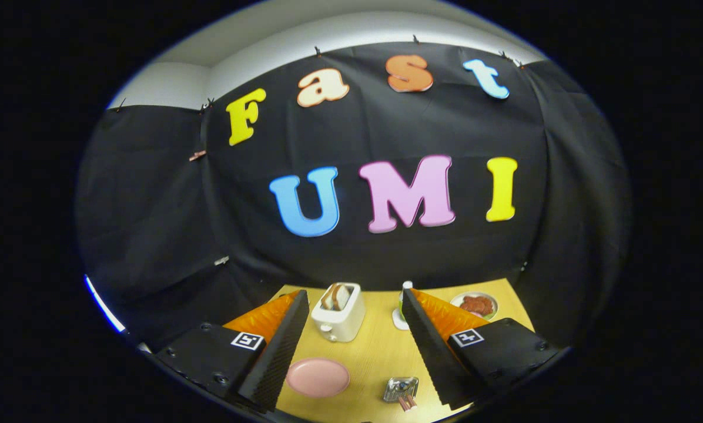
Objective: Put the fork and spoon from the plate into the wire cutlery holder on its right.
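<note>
A round pink plate (317, 377) lies on the wooden table (375, 352), far below me, its surface plain pink. To its right stands the small wire cutlery holder (399, 388), with two thin copper-coloured handles (409, 402) sticking out of its near side. My gripper (354, 294) hangs high above the table and is open, its fingers spread wide with nothing between them. Plate and holder both lie in the gap between the fingers, nearer to me than the fingertips.
A white toaster (338, 311) with bread slices in it stands beyond the plate. A small white-capped bottle on a coaster (403, 302) sits by the right fingertip. At the far right corner is a plate of red food (475, 304).
</note>
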{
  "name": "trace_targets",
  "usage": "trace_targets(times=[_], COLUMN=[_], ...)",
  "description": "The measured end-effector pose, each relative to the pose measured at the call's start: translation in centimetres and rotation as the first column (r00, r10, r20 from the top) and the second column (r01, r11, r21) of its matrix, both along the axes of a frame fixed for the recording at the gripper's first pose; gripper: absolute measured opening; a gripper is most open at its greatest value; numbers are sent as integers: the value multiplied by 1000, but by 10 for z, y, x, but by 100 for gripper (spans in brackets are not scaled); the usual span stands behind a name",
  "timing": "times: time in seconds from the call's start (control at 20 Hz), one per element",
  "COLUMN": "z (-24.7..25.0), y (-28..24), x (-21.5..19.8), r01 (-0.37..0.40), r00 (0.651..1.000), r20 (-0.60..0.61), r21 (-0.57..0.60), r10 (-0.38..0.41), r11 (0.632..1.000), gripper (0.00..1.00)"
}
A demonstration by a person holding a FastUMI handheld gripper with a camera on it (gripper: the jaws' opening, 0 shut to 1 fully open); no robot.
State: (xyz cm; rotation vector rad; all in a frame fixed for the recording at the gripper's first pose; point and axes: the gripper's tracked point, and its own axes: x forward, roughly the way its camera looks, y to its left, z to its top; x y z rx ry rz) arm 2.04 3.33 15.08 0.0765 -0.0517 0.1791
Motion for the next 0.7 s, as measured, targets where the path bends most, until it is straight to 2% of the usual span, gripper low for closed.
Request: trace_targets(times=[0.2, 0.35, 0.55, 0.7], z=[23, 12, -27, -51], y=[-5, -11, 6, 17], x=[-6, -5, -10, -16], r01=[101, 198, 246, 262], r00=[987, 971, 965, 962], r20=[121, 130, 107, 95], r21=[42, 40, -54, -55], r10=[-105, -202, -240, -257], r11=[994, 979, 968, 963], gripper=[99, 99, 99, 99])
